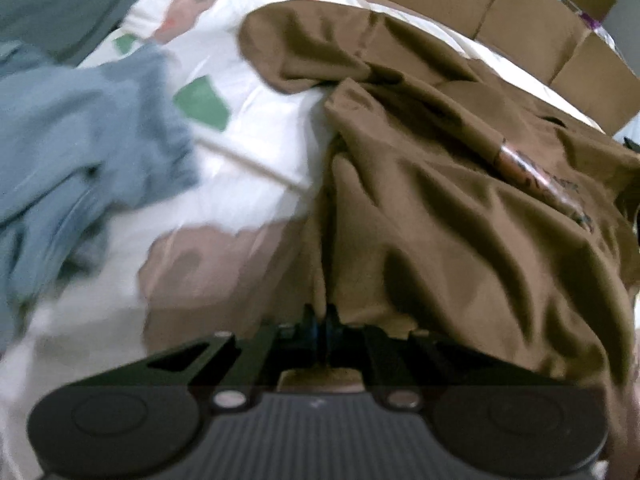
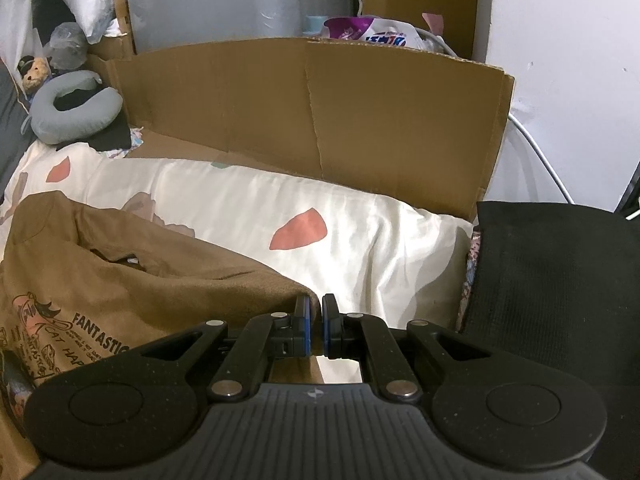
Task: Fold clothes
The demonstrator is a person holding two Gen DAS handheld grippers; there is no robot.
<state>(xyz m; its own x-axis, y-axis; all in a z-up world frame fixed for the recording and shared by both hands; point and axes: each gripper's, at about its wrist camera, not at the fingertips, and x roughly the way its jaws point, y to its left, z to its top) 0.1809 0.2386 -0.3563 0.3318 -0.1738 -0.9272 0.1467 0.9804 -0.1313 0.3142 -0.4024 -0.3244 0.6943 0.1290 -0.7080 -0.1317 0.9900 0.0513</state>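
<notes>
The brown T-shirt (image 1: 460,184) is lying crumpled across the white bedsheet (image 1: 256,128), the one patterned with green, pink and tan patches, and its printed front is showing: in the right wrist view you are reading "FANTASTIC" on the brown T-shirt (image 2: 120,280) beside a cartoon graphic. Your left gripper (image 1: 322,320) is sitting with its jaws drawn together on a bunched edge of that shirt, the cloth rising straight out from between the fingers, so you are gripping the fabric there. Your right gripper (image 2: 316,320) is sitting at another edge of the shirt; its blue-padded fingers (image 2: 305,320) are nearly together with a thin gap between them, and the hem is draping over the left finger, but whether any cloth is actually pinched there cannot be told from this view.

To the left of the shirt, in the left wrist view, a blue-grey garment (image 1: 80,136) is lying in a blurred heap on the sheet. Beyond the bed a cardboard box wall (image 2: 320,120) is standing upright against the sheet's far edge. A grey neck pillow (image 2: 72,108) is resting at the far left corner, and a black knitted cloth (image 2: 560,288) is filling the right side of the right wrist view
</notes>
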